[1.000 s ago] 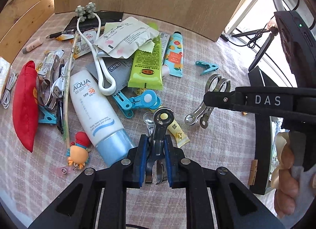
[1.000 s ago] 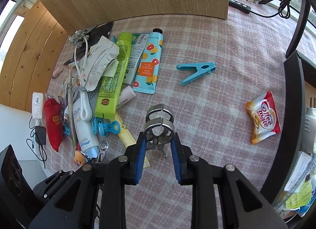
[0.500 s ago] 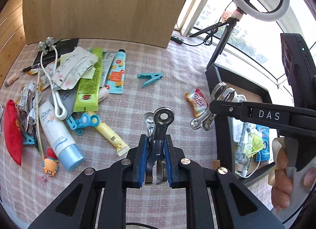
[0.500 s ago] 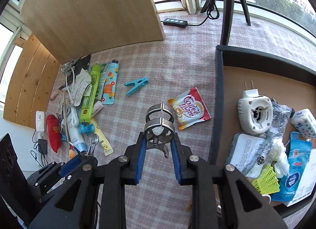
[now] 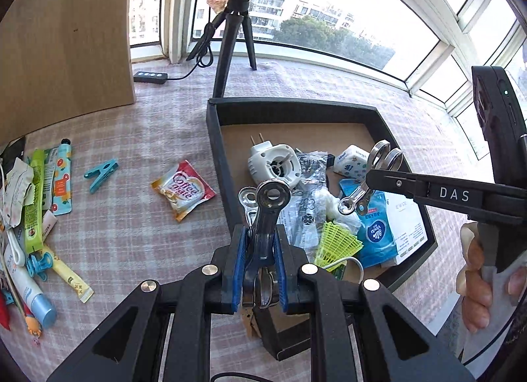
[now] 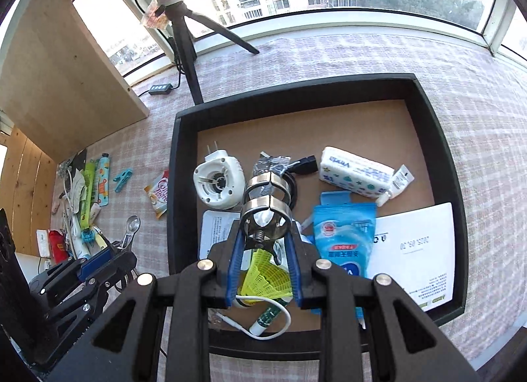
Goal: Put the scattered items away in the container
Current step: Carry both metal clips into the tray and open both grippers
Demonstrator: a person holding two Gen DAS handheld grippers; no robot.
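My left gripper (image 5: 259, 260) is shut on a metal clip (image 5: 268, 204) and holds it above the left wall of the black box (image 5: 217, 138). My right gripper (image 6: 263, 250) is shut on a second metal clip (image 6: 265, 204) and holds it over the inside of the box (image 6: 174, 164). In the left wrist view the right gripper (image 5: 375, 181) reaches in from the right with its clip (image 5: 369, 184) over the box. Scattered items lie on the checked cloth at the left, among them a Coffee-mate sachet (image 5: 182, 189) and a blue clothes peg (image 5: 100, 174).
The box holds a white plug-in device (image 6: 217, 182), a tissue pack (image 6: 355, 173), a blue wipes pack (image 6: 344, 233), a white paper (image 6: 418, 243) and a yellow mesh item (image 6: 263, 276). A tripod (image 5: 234, 39) stands behind the box. A wooden board (image 5: 62, 42) stands at the back left.
Both grippers have swung right from the scattered pile to the black box, each still holding its metal clip. The box and window have come into full view.
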